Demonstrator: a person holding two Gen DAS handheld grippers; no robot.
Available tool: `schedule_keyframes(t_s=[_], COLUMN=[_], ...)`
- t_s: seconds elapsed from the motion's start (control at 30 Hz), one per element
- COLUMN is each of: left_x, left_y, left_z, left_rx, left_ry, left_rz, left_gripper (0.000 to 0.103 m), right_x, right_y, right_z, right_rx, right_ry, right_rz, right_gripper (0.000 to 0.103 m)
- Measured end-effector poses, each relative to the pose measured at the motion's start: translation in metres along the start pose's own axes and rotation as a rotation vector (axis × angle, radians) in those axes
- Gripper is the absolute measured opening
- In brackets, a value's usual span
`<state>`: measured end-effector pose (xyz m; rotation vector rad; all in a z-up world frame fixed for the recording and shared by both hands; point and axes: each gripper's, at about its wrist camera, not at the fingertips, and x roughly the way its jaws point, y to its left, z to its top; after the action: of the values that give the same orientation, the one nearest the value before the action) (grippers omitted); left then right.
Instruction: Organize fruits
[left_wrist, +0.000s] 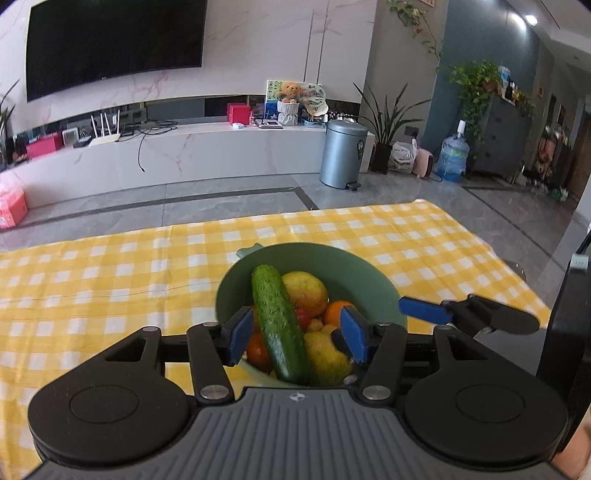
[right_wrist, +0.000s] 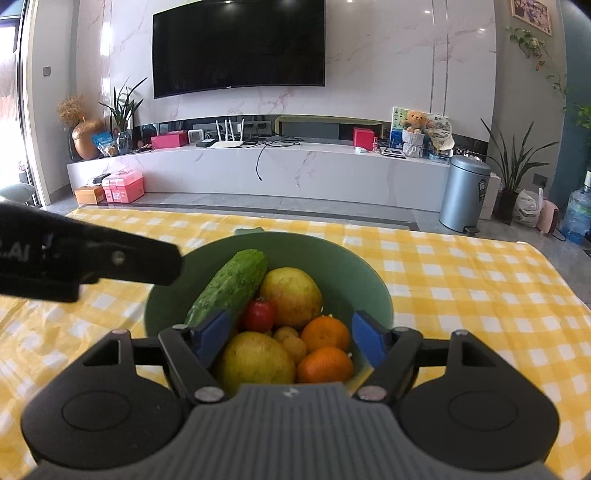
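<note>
Both grippers hover over green bowl (right_wrist: 343, 266) of fruit.
Left gripper (left_wrist: 297, 334) spread, straddling cucumber (left_wrist: 279, 321); right gripper (right_wrist: 291, 341) spread above oranges (right_wrist: 325, 334), nothing pinched.

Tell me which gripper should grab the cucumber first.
Probably the left gripper. In its view the cucumber already lies between its open fingers. The right gripper, also open, frames the oranges and a yellow fruit; the cucumber sits beyond its left finger.

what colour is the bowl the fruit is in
Green bowl, clearest in the right wrist view.
</note>
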<state>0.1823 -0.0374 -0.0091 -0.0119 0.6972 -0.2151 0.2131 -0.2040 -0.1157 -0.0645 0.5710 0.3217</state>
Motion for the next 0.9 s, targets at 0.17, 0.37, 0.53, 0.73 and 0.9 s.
schedule_keyframes(t_s=[0.17, 0.37, 0.53, 0.73, 0.9], left_x=[-0.021, -0.043, -0.050, -0.050, -0.040], left_y=[-0.006, -0.012, -0.012, -0.009, -0.002], left_z=[-0.013, -0.033, -0.048, -0.060, -0.071], left_rx=[0.033, 0.036, 0.015, 0.046, 0.053], left_ry=[-0.007, -0.065, -0.141, -0.207, -0.158], left_rz=[0.020, 0.079, 0.148, 0.200, 0.218], left_gripper=[0.064, 0.078, 0.084, 0.088, 0.088], right_x=[-0.029, -0.072, -0.105, -0.139, -0.144], right_y=[-0.004, -0.007, 0.000, 0.013, 0.022], right_z=[-0.007, -0.019, -0.023, -0.039, -0.043], right_rx=[0.037, 0.073, 0.062, 0.031, 0.028], right_ry=[-0.016, -0.058, -0.118, -0.167, -0.177], right_rz=[-0.008, -0.019, -0.046, -0.062, -0.068], right_gripper=[0.072, 0.076, 0.084, 0.095, 0.099])
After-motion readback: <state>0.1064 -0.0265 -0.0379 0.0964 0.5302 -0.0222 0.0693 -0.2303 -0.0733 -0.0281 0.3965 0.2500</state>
